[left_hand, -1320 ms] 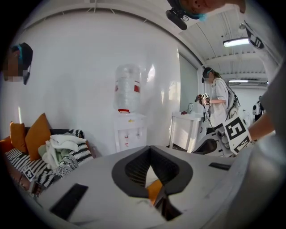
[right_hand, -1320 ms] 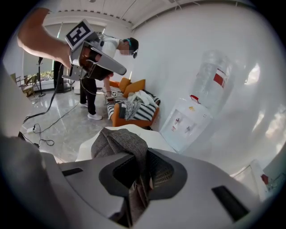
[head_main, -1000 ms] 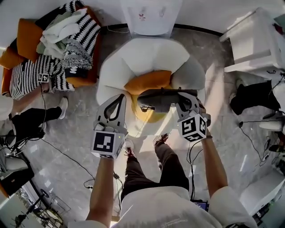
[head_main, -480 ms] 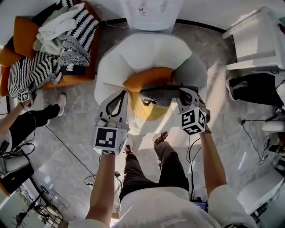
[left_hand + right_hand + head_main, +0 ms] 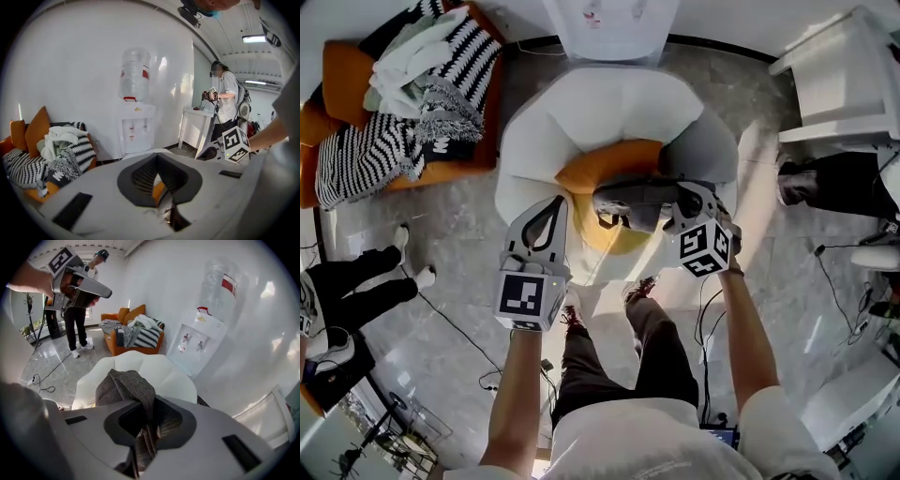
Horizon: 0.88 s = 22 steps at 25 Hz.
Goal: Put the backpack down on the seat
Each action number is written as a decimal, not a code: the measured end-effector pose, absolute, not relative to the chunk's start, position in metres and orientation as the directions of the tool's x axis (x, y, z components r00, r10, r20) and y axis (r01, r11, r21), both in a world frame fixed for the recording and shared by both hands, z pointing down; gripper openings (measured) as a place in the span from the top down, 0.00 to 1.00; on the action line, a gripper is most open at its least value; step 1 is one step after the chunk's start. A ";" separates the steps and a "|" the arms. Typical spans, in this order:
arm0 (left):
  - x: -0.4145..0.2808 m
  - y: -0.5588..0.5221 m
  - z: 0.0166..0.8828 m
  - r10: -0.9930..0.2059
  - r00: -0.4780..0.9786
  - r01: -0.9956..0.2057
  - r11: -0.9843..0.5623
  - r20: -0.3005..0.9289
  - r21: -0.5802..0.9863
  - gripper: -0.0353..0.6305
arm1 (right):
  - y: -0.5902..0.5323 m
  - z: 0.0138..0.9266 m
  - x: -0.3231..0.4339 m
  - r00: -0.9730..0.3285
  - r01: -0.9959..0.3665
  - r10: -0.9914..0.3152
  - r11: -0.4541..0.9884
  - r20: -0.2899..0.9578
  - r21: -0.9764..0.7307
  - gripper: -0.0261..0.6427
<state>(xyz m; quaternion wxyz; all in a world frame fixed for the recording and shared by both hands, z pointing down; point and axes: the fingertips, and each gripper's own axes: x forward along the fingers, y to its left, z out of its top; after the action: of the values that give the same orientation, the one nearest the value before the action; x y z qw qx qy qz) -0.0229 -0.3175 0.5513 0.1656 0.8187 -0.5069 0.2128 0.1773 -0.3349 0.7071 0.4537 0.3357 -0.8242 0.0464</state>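
A grey fabric backpack [image 5: 636, 199] hangs over the front of a white armchair [image 5: 609, 108], just before its orange cushion [image 5: 605, 166]. My right gripper [image 5: 682, 208] is shut on the bag's top strap. In the right gripper view the bag [image 5: 124, 385] bunches up between the jaws of that gripper [image 5: 143, 427], with the chair [image 5: 161, 369] beyond it. My left gripper [image 5: 553, 204] hovers to the left of the bag, apart from it, its jaws closed with nothing in them. The left gripper view shows that gripper [image 5: 165, 206] pointed over the chair.
A water dispenser [image 5: 609, 23] stands behind the chair. An orange sofa [image 5: 403, 103] piled with striped blankets is at the far left. A white table [image 5: 839, 84] and a person's dark legs [image 5: 834, 187] are at the right. Another person's legs [image 5: 356, 291] and cables lie left.
The right gripper and backpack have edged slightly farther toward the chair. The person at the left has drawn back toward the lower left. The left gripper holds about the same place.
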 end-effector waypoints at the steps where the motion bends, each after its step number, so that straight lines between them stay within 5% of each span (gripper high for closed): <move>1: -0.023 -0.318 0.553 -0.759 0.395 -0.900 -0.431 0.517 0.055 0.94 | -0.339 0.708 0.177 -0.361 -0.599 -0.515 0.767 0.778 0.230 0.91; 22: -0.008 -0.320 0.579 -0.720 0.403 -0.891 -0.451 0.565 0.061 0.94 | -0.412 0.734 0.194 -0.315 -0.649 -0.567 0.714 0.761 0.263 0.91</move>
<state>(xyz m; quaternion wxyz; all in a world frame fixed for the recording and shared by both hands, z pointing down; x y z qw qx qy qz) -0.0077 -0.3205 0.5795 0.1802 0.8180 -0.4922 0.2371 0.1935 -0.4119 0.7345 0.4486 0.3756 -0.8097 0.0460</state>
